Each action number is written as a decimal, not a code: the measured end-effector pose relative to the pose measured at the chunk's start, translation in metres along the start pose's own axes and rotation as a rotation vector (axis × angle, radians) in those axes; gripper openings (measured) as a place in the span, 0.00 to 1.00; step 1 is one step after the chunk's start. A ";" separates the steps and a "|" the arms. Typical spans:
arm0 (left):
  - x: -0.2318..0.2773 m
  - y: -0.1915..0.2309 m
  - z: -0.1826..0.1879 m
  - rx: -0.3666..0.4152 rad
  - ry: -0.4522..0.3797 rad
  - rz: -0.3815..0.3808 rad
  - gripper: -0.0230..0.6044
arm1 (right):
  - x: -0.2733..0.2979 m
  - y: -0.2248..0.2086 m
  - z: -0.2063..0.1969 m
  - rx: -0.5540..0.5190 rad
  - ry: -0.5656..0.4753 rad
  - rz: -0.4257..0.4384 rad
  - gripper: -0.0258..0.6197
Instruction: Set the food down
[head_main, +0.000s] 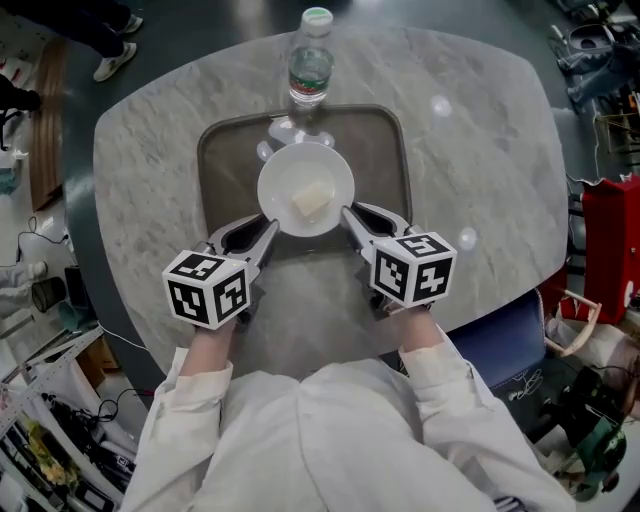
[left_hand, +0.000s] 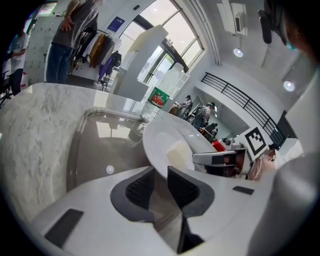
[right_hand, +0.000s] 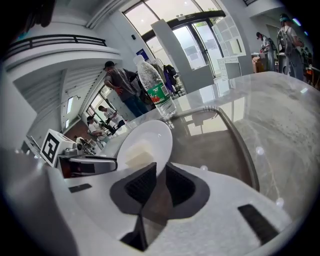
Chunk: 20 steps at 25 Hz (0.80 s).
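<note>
Looking down from my head, I hold the left gripper (head_main: 268, 228) and the right gripper (head_main: 350, 215) on opposite sides of a white plate (head_main: 306, 170), left at its lower-left rim and right at its lower-right rim. The food (head_main: 312, 202), a pale block, lies on the plate a little right of centre. The plate is over the near half of a brown tray (head_main: 215, 150), which sits on a grey marble table (head_main: 480, 150). A clear bottle (head_main: 310, 70) with a green label stands upright at the tray's far edge, just beyond the plate. In the left gripper view, my jaws are closed on the plate's rim, the thin white edge pinched between the two dark pads. The plate tilts away to the right with the food on it. The tray's glossy floor spreads out to the left, and the right gripper shows on the plate's far side. The plate looks raised off the tray floor, though I cannot be sure. In the right gripper view, those jaws are also clamped on the rim. The food lies just past them, the bottle rises behind the plate, and the tray's rim curves off to the right.
</note>
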<state>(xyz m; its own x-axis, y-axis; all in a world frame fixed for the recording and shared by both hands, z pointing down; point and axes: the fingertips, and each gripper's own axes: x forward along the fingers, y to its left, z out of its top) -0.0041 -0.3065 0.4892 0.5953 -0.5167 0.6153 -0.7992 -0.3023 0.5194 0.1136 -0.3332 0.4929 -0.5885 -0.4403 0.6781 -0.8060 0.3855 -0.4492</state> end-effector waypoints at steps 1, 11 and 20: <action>0.002 0.001 0.001 -0.001 0.006 0.001 0.15 | 0.002 -0.002 0.000 0.002 0.008 0.001 0.12; 0.019 0.014 0.003 0.013 0.079 0.038 0.16 | 0.016 -0.012 0.006 0.013 0.043 -0.006 0.12; 0.021 0.015 0.002 -0.010 0.115 0.023 0.17 | 0.019 -0.014 0.004 0.025 0.068 -0.025 0.12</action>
<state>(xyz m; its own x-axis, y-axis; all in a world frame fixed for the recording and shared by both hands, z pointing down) -0.0040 -0.3239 0.5090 0.5831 -0.4280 0.6905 -0.8121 -0.2834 0.5101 0.1132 -0.3506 0.5098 -0.5631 -0.3934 0.7267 -0.8223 0.3542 -0.4454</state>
